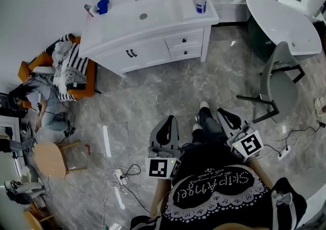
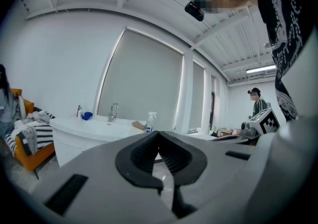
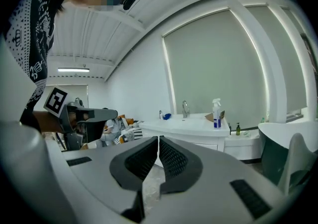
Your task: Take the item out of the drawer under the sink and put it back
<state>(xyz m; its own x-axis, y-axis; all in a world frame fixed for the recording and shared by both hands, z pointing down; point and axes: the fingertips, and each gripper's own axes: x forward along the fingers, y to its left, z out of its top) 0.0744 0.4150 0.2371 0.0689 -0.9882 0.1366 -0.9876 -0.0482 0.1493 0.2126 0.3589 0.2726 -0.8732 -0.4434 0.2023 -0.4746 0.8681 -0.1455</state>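
Now | left gripper (image 2: 159, 136), right gripper (image 3: 158, 141) closed, empty | chair (image 1: 277, 83), cables (image 1: 130, 173) lie before vanity (image 1: 147, 53)

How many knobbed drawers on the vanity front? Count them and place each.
2: upper drawer and lower drawer, stacked at the vanity's right end in the head view. Others may be hidden.

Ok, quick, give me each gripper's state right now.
Left gripper: closed, holding nothing.
Right gripper: closed, holding nothing.
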